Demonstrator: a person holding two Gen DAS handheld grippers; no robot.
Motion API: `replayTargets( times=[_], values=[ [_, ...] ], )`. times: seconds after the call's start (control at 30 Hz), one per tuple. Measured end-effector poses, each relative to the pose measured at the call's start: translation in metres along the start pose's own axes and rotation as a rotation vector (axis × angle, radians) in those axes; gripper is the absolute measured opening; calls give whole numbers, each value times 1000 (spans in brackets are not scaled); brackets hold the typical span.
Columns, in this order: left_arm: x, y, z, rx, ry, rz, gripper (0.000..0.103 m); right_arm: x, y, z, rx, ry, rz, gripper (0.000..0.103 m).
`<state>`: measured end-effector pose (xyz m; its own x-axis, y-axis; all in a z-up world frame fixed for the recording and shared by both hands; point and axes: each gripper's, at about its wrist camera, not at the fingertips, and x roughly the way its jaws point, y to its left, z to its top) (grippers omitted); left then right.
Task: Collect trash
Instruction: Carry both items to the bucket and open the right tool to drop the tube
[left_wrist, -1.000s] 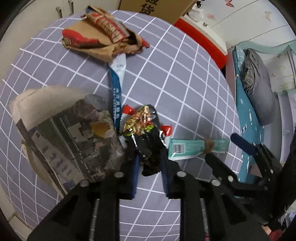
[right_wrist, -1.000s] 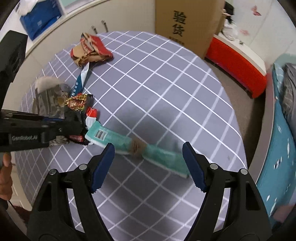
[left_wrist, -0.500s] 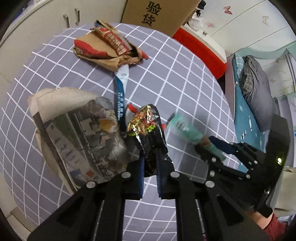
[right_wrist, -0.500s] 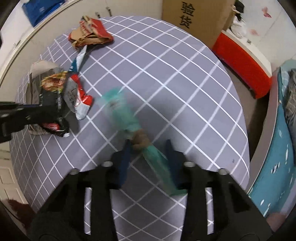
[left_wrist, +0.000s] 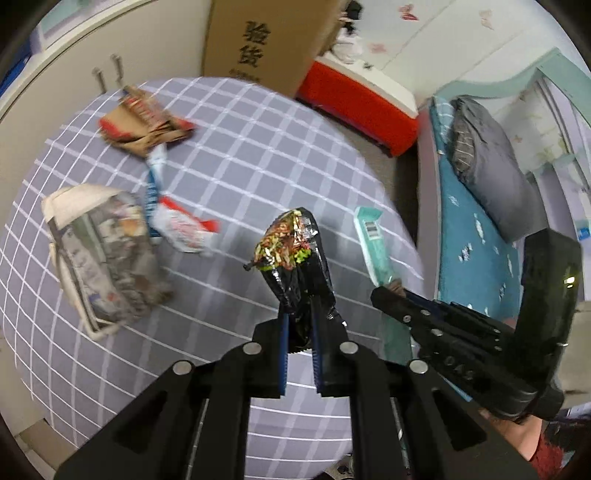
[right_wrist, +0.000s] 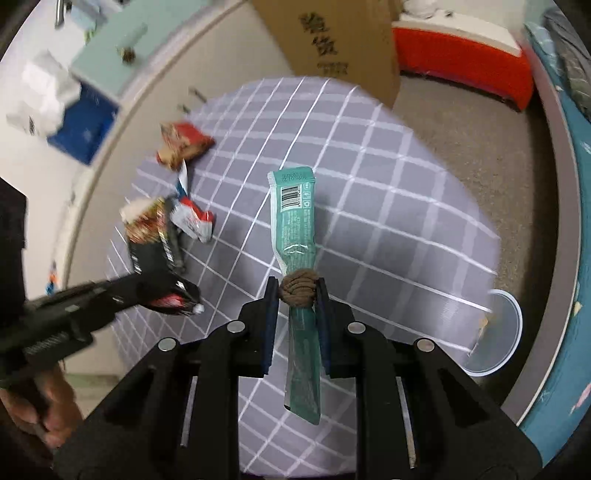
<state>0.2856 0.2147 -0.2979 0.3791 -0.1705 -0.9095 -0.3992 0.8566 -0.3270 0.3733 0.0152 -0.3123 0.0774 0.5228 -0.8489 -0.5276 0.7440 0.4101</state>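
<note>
My left gripper (left_wrist: 298, 314) is shut on a black snack wrapper (left_wrist: 291, 254) with a colourful printed top, held up above the table. In the right wrist view the same wrapper (right_wrist: 147, 236) hangs at the left in that gripper (right_wrist: 147, 284). My right gripper (right_wrist: 295, 291) has its jaws closing tight on a long teal wrapper (right_wrist: 295, 218), gripped at the brown knot (right_wrist: 297, 288) round its middle. The barcode end points away from me. The left wrist view shows this teal wrapper (left_wrist: 371, 236) lifted at the table's right edge.
On the round table with a purple grid cloth (left_wrist: 240, 147) lie a printed paper bag (left_wrist: 103, 254), a red-white wrapper (left_wrist: 181, 229), a blue strip (left_wrist: 151, 192) and crumpled brown-red packaging (left_wrist: 144, 125). A cardboard box (left_wrist: 258, 40) stands behind. A clear plastic tub (right_wrist: 495, 332) sits right of the table.
The right gripper shut on the teal wrapper and lifted it, swinging it lengthwise. The left gripper tightened on the black wrapper and raised it off the table, uncovering the red-white wrapper.
</note>
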Motion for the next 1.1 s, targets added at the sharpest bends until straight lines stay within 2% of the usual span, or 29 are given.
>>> replayTargets(
  times=[0.2,0.37,0.6,0.8,1.0,1.03,1.1],
  values=[
    [-6,-87,-15,120,-17,-46,10,-86,-44,-22,110,-135,8,20],
    [-2,-167,-36,250,1,-86,10,-152,-91,-52,194,-229,-37,20],
    [7,-269,-66,411,14,-138,10,-211,-154,-96,317,-318,-104,20],
    [16,-318,-80,483,32,-151,10,-240,-190,-125,382,-360,-141,20],
    [23,-348,-80,526,36,-144,10,-255,-211,-129,400,-394,-155,22],
    [24,-352,-79,532,35,-141,10,-256,-214,-128,400,-403,-162,24],
    [26,-359,-79,540,34,-135,10,-254,-217,-125,401,-420,-160,60]
  ],
)
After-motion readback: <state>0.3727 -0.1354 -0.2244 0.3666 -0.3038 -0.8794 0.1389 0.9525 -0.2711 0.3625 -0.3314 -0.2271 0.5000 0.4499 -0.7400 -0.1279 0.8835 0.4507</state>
